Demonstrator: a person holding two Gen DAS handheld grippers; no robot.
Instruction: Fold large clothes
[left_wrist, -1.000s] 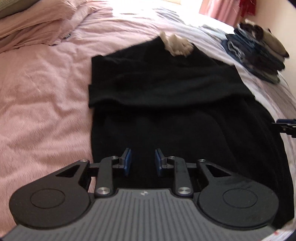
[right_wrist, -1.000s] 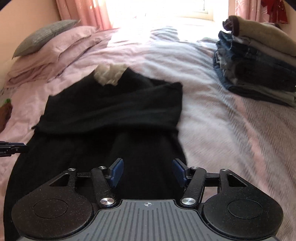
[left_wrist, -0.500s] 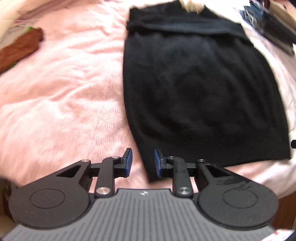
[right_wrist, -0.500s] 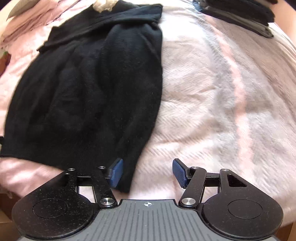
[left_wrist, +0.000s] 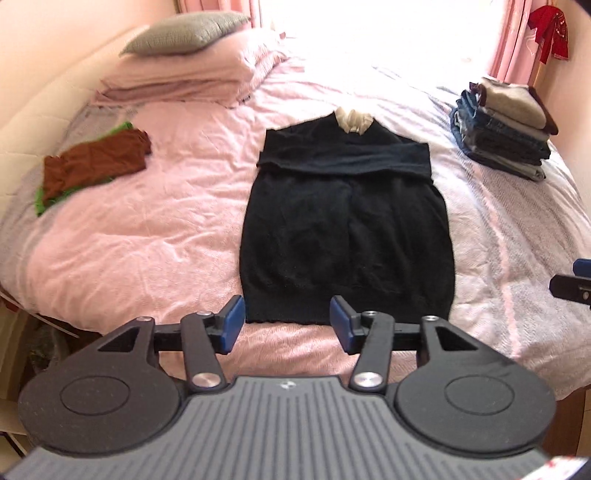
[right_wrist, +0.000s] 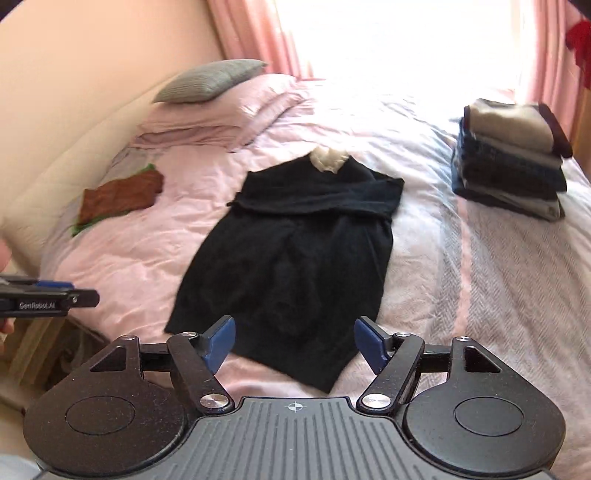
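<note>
Hovering above the near edge of the bed (left_wrist: 155, 236), both angled down toward it. Left gripper (left_wrist: 287, 325) having just been opening, jaws apart with nothing between the pads; right gripper (right_wrist: 294, 345) also just widened, gaping and empty. Left gripper's tip showing at the left edge of the right view, with part of a hand (right_wrist: 4, 254) behind it.

Lying flat mid-bed, the black sweater (left_wrist: 347, 229), sleeves folded across the chest, pale collar (left_wrist: 354, 120) pointing toward the window, hem just ahead of the jaws.

Sitting well apart from it: brown cloth (left_wrist: 94, 164) over something green to the left, stack of folded clothes (left_wrist: 506, 136) to the right, pillows (left_wrist: 184, 70) far left. Nothing lying between grippers and sweater.
</note>
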